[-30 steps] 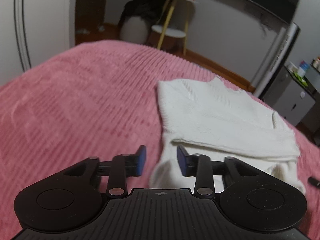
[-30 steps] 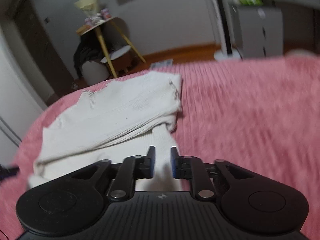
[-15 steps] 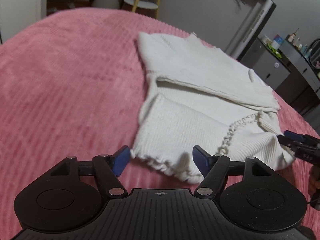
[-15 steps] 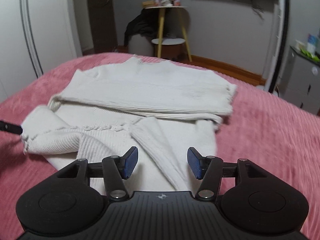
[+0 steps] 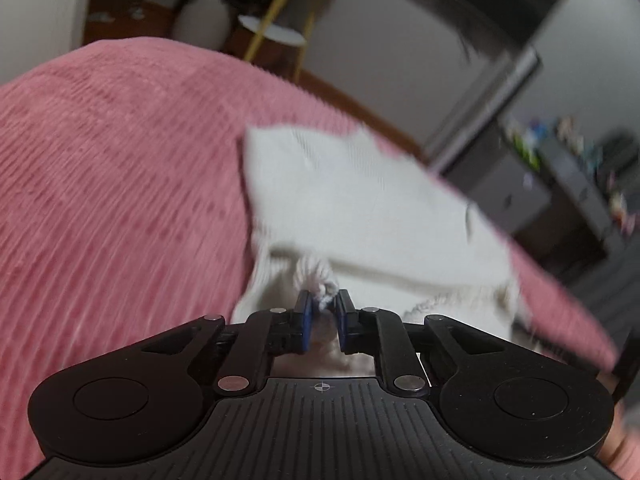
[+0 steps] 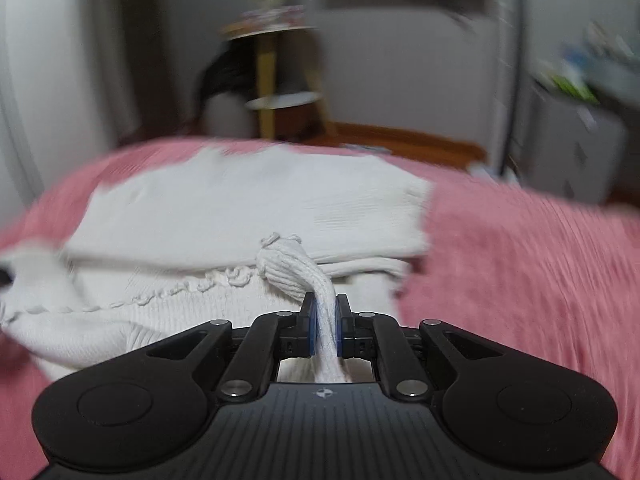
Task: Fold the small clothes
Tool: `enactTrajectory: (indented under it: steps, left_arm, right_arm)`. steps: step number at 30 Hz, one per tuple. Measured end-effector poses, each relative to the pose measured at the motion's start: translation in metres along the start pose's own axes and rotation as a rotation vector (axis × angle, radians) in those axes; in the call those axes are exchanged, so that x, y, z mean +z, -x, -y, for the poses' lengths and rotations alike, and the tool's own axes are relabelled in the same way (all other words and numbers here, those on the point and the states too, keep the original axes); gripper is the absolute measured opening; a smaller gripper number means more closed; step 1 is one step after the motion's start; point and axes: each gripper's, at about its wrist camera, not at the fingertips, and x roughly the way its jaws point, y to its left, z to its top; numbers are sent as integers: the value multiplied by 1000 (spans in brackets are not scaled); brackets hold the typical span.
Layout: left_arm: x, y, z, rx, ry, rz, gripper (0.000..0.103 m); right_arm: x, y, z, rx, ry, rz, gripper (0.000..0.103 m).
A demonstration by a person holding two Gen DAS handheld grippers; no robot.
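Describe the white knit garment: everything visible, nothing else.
The white knit garment is a ribbed, soft-looking piece lying partly folded on the pink bedspread, an upper layer doubled over the lower. A scalloped, crochet-like trim runs along one edge. Its near hem is bunched and lifted at two spots: the right gripper is shut on one pinch, and the left gripper is closing on another. Both views are motion-blurred.

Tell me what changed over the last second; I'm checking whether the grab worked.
Both tools have taken hold. Half a second ago each stood open just short of the near edge of the white sweater; now the left tool is closing on a bunched bit of that edge, and the right tool is shut on a gathered ridge of knit. The sweater's far, folded part lies as before on the pink bedspread.
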Motion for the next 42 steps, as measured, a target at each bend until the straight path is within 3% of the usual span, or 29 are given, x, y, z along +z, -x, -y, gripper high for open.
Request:
enactTrajectory:
  steps: [1, 2, 3, 5, 6, 11, 16, 17, 23, 27, 31, 34, 37, 40, 41, 42]
  left_arm:
    - [5, -1, -1, 15, 24, 28, 16]
    - [8, -2, 0, 53, 13, 60, 25]
    - [9, -2, 4, 104, -32, 94, 39]
    - [7, -5, 11, 151, -158, 122, 55]
    - [5, -7, 13, 139, -213, 115, 59]
    - [-17, -25, 23, 93, -407, 52, 65]
    - [-32, -49, 41, 166, -615, 66, 66]
    - [-33, -50, 43, 169, -630, 75, 67]
    - [-25, -45, 35, 53, -613, 159, 93]
    - [-26, -51, 38, 43, -640, 157, 93]
    - [-21, -59, 40, 33, -627, 154, 93]
    - [-14, -66, 41, 13, -619, 146, 93]
    - [-4, -79, 42, -1, -619, 118, 85]
    - [5, -92, 43, -28, -628, 90, 65]
    - [7, -95, 42, -42, -620, 79, 54]
    - [9, -98, 42, -55, -608, 69, 35]
  right_arm:
    - [-1, -3, 8, -8, -31, -14, 8]
    - [-2, -7, 13, -23, -40, -29, 8]
    - [-5, -9, 17, -27, -40, -49, 9]
    - [-10, -11, 22, -5, -54, -73, 9]
    - [-10, -11, 21, 4, -54, -74, 11]
    - [-6, -13, 19, 74, -36, -66, 18]
    - [-4, -26, 5, 84, 5, -86, 17]
    - [-4, -26, 1, 73, 28, -82, 10]
    - [10, 11, -14, 114, 98, 59, 8]
    - [35, 17, -10, 92, 71, 156, 8]
    - [53, -3, 9, -8, -23, 200, 8]
    - [48, -33, 22, -47, -56, 124, 8]
    - [34, -53, 27, -35, -66, 45, 8]
    - [30, -52, 32, 10, -91, 55, 9]
    - [30, -53, 34, 28, -104, 51, 9]
    - [30, -53, 35, 42, -105, 47, 9]
